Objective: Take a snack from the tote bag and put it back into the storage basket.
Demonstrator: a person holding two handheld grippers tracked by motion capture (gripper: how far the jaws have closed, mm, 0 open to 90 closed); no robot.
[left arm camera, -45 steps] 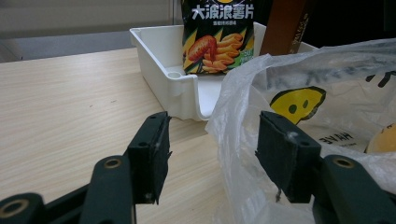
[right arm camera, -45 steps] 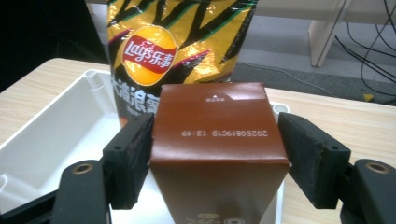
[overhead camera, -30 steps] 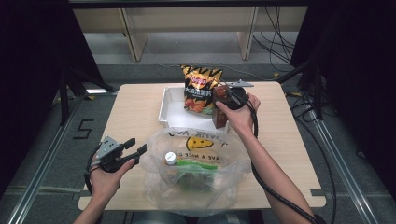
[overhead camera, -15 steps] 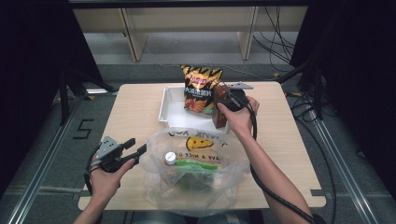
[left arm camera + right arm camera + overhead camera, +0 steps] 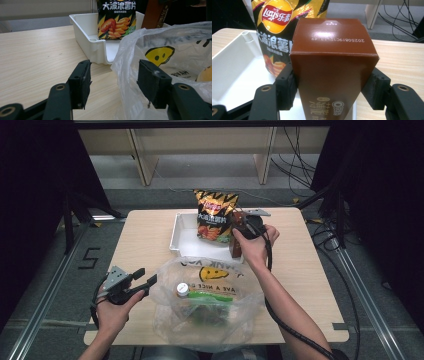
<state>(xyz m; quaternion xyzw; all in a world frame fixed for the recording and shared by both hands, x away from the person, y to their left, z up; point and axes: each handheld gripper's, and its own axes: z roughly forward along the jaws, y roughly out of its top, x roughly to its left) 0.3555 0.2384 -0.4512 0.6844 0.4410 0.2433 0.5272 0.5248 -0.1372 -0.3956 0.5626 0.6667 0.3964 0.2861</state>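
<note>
Table (image 5: 150,235) of pale wood carries, centre toward 12 o'clock, a white plastic tray (image 5: 180,232). Clear plastic bag (image 5: 210,305) with yellow smiley at 6 o'clock. Black-orange crisp packet (image 5: 215,215) upright in tray. Brown Oreo carton (image 5: 332,65) at tray's 3 o'clock edge, right gripper (image 5: 332,86) fingers just closed, clamped on it. Left gripper (image 5: 113,85), 8 o'clock, fingers apart astride bag rim.

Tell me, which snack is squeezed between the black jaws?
The brown Oreo box, standing at the white tray's edge, with the right gripper shut on its sides. The chip bag stands beside it, ungripped.
</note>
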